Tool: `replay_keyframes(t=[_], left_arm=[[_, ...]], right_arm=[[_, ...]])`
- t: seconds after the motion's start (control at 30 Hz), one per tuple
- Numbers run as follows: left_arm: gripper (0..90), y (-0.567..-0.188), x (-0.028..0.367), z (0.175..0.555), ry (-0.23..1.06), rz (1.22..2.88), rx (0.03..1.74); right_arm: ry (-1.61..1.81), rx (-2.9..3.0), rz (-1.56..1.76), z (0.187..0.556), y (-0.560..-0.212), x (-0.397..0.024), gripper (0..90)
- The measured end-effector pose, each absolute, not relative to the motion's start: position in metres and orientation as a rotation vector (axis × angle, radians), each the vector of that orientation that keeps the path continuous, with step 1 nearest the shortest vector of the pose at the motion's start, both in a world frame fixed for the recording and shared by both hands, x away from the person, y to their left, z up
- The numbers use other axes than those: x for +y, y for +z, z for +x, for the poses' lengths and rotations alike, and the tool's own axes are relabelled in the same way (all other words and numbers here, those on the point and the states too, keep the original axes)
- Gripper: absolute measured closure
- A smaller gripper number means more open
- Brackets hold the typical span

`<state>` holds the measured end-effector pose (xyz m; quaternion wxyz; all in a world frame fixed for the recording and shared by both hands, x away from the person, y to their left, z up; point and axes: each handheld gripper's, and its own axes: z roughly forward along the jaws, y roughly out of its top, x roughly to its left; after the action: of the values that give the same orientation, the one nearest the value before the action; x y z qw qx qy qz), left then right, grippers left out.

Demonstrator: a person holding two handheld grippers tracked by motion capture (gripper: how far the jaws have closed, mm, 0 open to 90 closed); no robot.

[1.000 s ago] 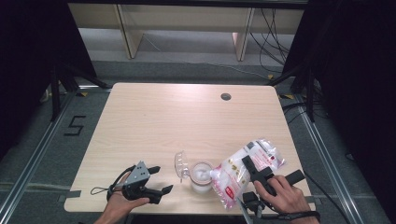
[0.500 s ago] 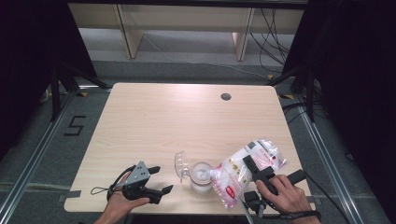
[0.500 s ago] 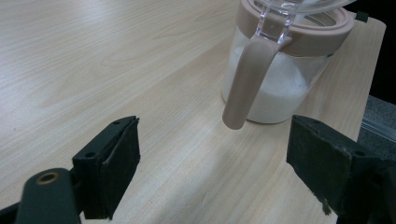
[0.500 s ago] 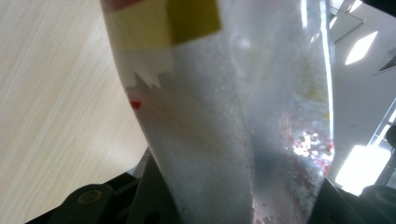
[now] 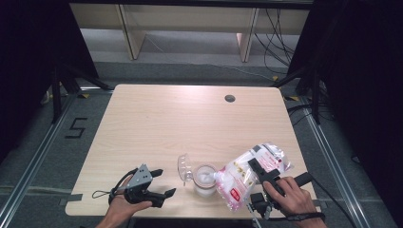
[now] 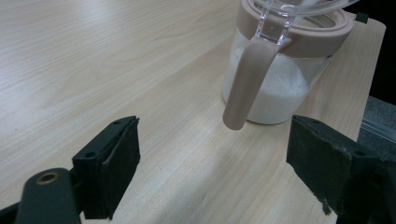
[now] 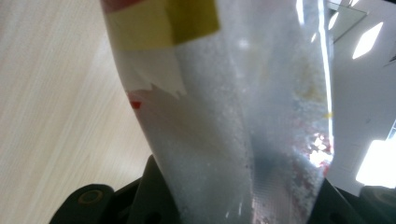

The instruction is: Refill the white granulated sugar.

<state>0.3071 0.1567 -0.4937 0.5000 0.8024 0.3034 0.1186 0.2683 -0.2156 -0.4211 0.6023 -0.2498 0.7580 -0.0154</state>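
**Observer:** What have you got, biggest thing first?

**Operator:** The desk (image 5: pixel 190 118) takes up the middle of the high view, mostly bare. Low and right of centre is the bag (image 5: pixel 247 173) of white grains, tilted with its lower end over the jar (image 5: pixel 205 179). My right gripper (image 5: pixel 264 176) has its fingers clamped on the bag's upper part; in the right gripper view the plastic (image 7: pixel 224 140) rises straight out from between them.

**Observer:** And the jar?

**Operator:** Near the bottom edge of the frame, just left of the bag, lid (image 5: pixel 183 166) flipped open to its left. In the left gripper view it sits upper right, roughly half full of white grains, a beige handle (image 6: pixel 245 79) hanging down its front.

**Observer:** Left side?

**Operator:** My left gripper (image 5: pixel 159 183) rests at the lower left, well apart from the jar, fingers (image 6: pixel 112 163) spread wide with nothing between them.

**Observer:** What worries you?

**Operator:** Nothing steadies the jar. If the bag's mouth drags on the rim, I think it could tip or slide. The bag is limp too, so a sudden slump could dump grains past the opening onto the desk.
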Motion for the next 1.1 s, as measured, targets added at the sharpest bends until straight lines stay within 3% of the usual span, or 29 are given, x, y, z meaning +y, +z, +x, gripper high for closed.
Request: replay_keyframes(t=[1.1], left_arm=[[16.9,-0.493,0.157,0.307,0.284,1.933,0.742]], right_arm=[[0.195,1.859,-0.449,0.281,-0.432,-0.224,72.6]])
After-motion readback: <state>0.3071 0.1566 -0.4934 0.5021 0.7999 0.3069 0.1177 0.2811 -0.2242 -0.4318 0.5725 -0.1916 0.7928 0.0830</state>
